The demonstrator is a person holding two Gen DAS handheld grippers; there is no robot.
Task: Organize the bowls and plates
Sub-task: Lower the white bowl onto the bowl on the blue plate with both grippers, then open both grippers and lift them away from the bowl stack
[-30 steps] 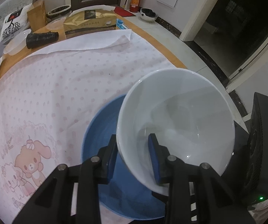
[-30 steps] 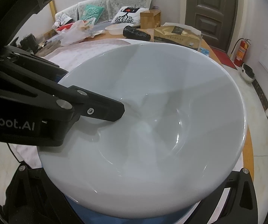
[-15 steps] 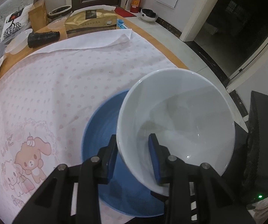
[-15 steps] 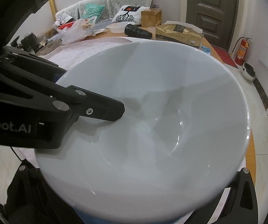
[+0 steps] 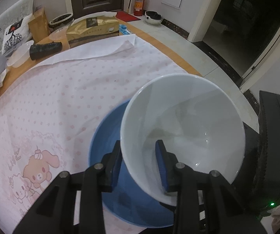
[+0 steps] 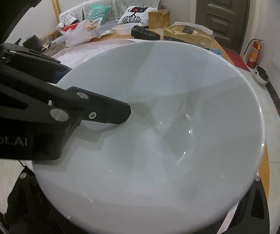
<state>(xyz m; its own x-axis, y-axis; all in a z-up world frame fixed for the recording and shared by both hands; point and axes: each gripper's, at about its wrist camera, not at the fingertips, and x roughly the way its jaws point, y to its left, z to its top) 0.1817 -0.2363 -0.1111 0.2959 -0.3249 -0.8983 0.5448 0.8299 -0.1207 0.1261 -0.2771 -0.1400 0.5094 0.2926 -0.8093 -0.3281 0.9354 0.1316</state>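
Note:
A large white bowl (image 5: 185,122) is gripped at its near rim by my left gripper (image 5: 138,163), one finger outside and one inside the wall. It hangs tilted above a blue plate (image 5: 108,136) lying on the pink dotted tablecloth (image 5: 61,97). In the right wrist view the white bowl (image 6: 169,136) fills the frame, with the left gripper's finger (image 6: 108,111) reaching into it. My right gripper's fingers (image 6: 259,204) show only at the bottom corners, under the bowl; its tips are hidden. The right gripper's body (image 5: 272,136) sits right of the bowl.
At the table's far edge lie a gold packet (image 5: 93,29), a black roll (image 5: 46,48), a clear plastic container (image 5: 20,56) and a brown box (image 5: 39,25). The table's wooden rim (image 5: 179,58) drops to tiled floor at right.
The left gripper and bowl have shifted slightly toward the table's middle; more of the blue plate shows left of the bowl. The grip is unchanged.

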